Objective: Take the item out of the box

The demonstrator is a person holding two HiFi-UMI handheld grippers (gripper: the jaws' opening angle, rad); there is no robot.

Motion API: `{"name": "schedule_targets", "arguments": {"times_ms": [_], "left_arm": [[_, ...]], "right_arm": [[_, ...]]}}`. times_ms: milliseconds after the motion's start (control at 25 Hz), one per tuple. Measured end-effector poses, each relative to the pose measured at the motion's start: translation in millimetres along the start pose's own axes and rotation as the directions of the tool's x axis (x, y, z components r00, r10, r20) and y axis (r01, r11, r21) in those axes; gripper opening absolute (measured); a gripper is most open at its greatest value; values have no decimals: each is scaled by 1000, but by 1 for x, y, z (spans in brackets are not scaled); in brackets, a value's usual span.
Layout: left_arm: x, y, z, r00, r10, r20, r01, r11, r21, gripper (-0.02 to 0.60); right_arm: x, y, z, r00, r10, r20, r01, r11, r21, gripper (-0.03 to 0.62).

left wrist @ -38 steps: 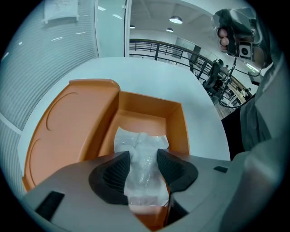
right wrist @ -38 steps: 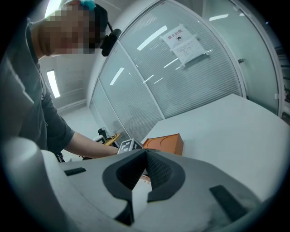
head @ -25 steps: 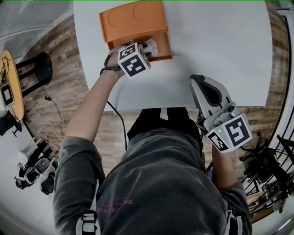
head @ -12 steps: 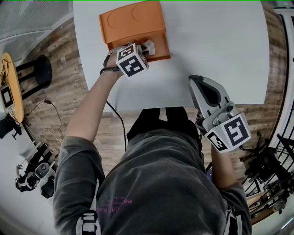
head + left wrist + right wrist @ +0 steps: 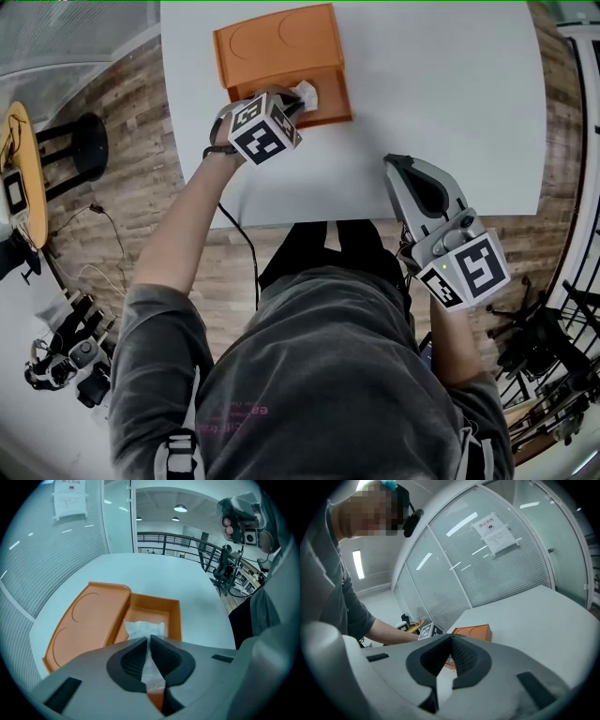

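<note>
Left hand-held gripper [image 5: 147, 641]: jaws have just been closing and now stand nearly together, pinching the near edge of a white, crinkled plastic-wrapped item [image 5: 145, 629]. The film runs down through the slit between the pads, so this reads as a grip, not a near miss.

Item position: straight ahead of and below the left gripper's tips, with most of it lying in the open compartment of the orange box [image 5: 176, 616]. The box's flat lid lies just to the left of the jaws in the left gripper view. The item's long axis appears to run away from the gripper, roughly along the line it points. Only the near end is caught.

Head view: left hand-held gripper [image 5: 292, 97] sits over the box's near corner, pointing steeply down, with the item [image 5: 306, 92] at its tips. Box [image 5: 281, 42] rests on the white counter [image 5: 450, 84].

Right hand-held gripper [image 5: 451, 639]: jaws together, nothing between them. It hovers at the counter's near edge [image 5: 401, 169], well apart from the box, which lies ahead and to its left.

Judgement: the left gripper is nearer and has the item. The coming move turns on going up, since the compartment walls surround the far end of the item. The thin film may slip.
</note>
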State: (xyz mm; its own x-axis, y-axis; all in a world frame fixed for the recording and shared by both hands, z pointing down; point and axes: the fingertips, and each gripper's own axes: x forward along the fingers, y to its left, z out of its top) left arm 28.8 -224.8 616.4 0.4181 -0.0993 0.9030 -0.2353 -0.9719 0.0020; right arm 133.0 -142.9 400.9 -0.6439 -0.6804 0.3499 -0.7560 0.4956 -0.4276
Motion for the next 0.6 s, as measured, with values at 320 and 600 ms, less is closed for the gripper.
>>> {"name": "schedule_targets", "arguments": {"times_ms": [320,600], "left_arm": [[-44,3,21,992,66,106,-64,998,-26,25],[-89,-3,44,967,129,217,-115,991,-75,25]], "right_arm": [[-1,20,10,1000,14,15,-14,999,-36,5],[-9,35,17,999,22,28,-20,998,-68,3]]}}
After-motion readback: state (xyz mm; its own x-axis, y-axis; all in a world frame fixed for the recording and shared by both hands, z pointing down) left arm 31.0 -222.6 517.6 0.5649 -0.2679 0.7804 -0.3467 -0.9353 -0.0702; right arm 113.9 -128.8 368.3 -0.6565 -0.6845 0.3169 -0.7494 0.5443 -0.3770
